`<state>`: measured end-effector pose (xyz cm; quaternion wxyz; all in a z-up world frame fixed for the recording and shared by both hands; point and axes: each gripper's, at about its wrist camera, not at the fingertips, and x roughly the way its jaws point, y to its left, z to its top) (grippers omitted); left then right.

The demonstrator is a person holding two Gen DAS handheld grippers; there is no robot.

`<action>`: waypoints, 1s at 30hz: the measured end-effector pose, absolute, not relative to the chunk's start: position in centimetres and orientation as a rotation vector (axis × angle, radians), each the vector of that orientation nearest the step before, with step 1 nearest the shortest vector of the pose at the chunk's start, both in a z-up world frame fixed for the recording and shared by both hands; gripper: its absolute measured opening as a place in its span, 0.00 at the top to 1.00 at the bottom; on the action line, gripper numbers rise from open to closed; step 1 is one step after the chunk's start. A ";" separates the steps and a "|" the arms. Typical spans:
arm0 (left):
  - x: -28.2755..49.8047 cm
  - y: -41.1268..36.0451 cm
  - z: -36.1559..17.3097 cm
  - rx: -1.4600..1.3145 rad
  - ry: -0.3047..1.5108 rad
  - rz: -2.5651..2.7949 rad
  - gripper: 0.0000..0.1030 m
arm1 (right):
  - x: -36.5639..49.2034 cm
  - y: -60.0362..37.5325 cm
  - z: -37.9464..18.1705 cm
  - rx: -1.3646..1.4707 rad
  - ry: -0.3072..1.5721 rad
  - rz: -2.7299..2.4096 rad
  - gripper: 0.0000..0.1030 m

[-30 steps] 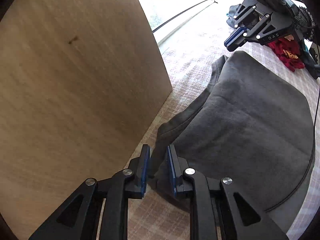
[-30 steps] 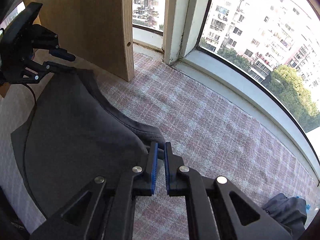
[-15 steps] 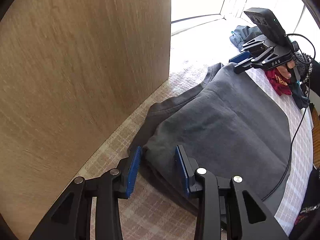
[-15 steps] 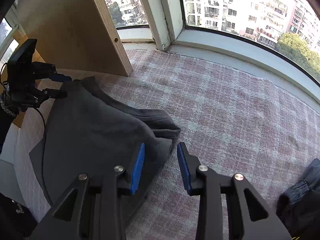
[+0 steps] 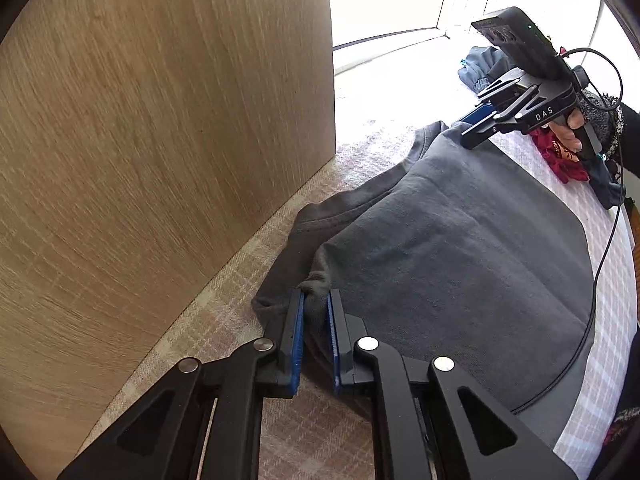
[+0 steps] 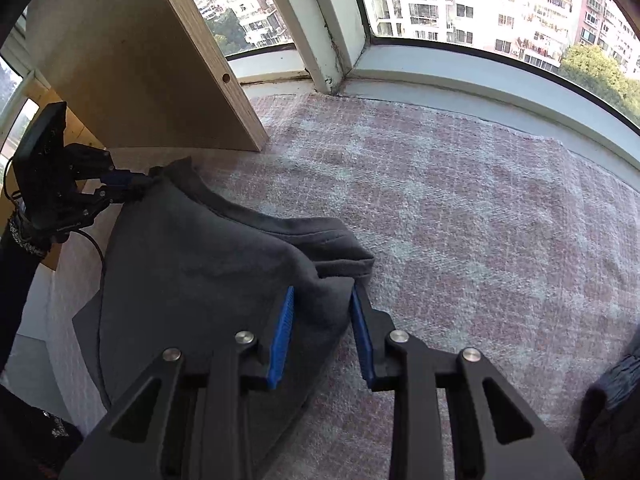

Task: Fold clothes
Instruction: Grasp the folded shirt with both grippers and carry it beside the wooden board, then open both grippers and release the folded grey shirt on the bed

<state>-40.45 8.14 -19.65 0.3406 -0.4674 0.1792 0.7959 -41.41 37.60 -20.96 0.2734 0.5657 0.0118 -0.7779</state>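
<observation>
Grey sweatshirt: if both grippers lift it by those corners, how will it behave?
Probably floppy: the grey sweatshirt already bunches between the left gripper fingers. Likely sags in the middle, its thick fabric looking fairly heavy. The right gripper stands open, so that corner would drop.

Bright daylight from the windows (image 6: 480, 8) ahead of the fingers, blown-out glare there. Fisheye bending, dark vignette at edges.

Two tools: the left tool (image 5: 316, 320) at lower centre, the right tool (image 5: 472, 120) at upper right. One dark grey sweatshirt (image 5: 460, 264), one wooden panel (image 5: 160, 120), one red garment (image 5: 558, 160), one checked blanket (image 6: 460, 208).
</observation>
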 end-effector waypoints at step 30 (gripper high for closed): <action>-31.7 -1.2 -11.4 -1.153 0.217 2.195 0.74 | -34.3 39.9 -10.9 1.318 -0.212 -2.267 0.71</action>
